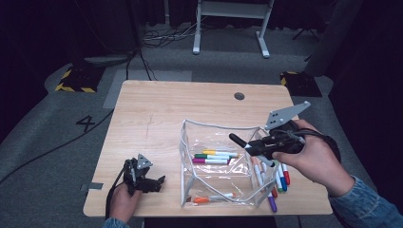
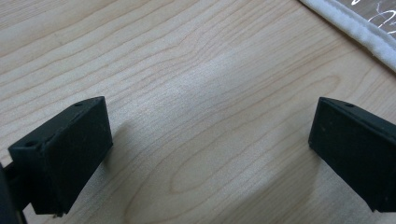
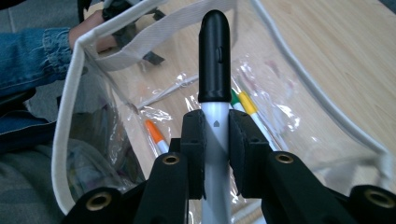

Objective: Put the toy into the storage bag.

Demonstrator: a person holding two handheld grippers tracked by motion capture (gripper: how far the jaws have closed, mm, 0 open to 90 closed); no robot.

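A clear pouch with white trim (image 1: 182, 156) stands open in the middle of the wooden table (image 1: 157, 109). Inside it lie yellow, green and pink markers (image 1: 214, 157) and an orange marker (image 1: 209, 198). My right gripper (image 1: 251, 147) hovers at the pouch's right rim, shut on a white marker with a black cap (image 1: 237, 141). In the right gripper view the black-capped marker (image 3: 215, 56) sticks out past the right gripper (image 3: 215, 135) over the pouch's rim (image 3: 70, 93). My left gripper (image 1: 157, 183) rests open on the table left of the pouch, its jaws (image 2: 210, 149) wide apart over bare wood.
Several loose markers (image 1: 280, 180) lie on the table just right of the pouch, under my right hand. A cable hole (image 1: 239, 96) sits near the table's far edge. Cables and white desk legs (image 1: 197, 33) stand on the grey floor beyond.
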